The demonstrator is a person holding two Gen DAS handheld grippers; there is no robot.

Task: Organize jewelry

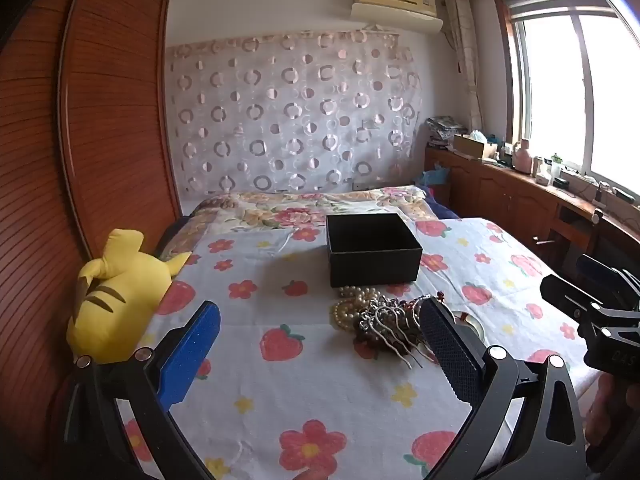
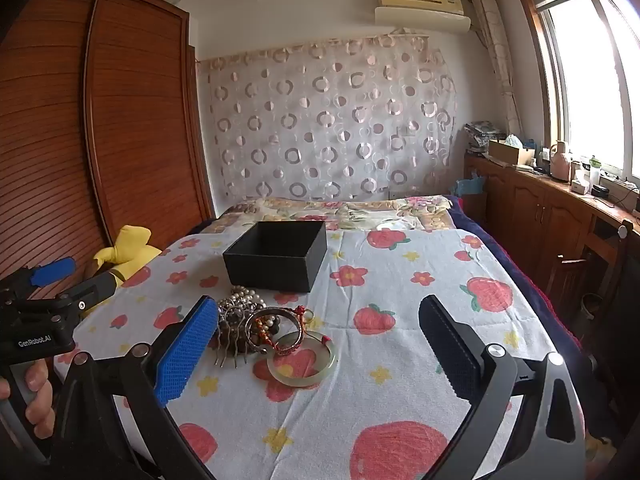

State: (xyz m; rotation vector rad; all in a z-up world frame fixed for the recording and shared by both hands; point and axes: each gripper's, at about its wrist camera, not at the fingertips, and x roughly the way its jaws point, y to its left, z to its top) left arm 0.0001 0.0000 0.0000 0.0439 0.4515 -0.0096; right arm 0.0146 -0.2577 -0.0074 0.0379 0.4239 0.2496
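A: Jewelry pile — where does it sit?

B: On the bedspread, white cloth printed with strawberries and red flowers, just on the near side of a black box. The box is open at the top, and what shows of its inside looks dark and bare.

A: What is in the pile?

B: A pearl strand nearest the box, a metal hair comb with its prongs pointing toward the camera, a dark bangle with red cord, and a pale green jade bangle lying flat at the near edge. They overlap and touch one another. From the left wrist view the same heap shows the pearls and the comb, partly hidden behind a black pad.

A: And the tongs?

B: The right gripper has its fingers spread wide, nothing between them; the pile lies just past its blue pad, toward that side. The left gripper is likewise spread wide and holds nothing, with the heap near its black pad.

A: Anything around that?

B: A yellow plush toy at the bed's left edge against a wooden wardrobe, and a window on the right.
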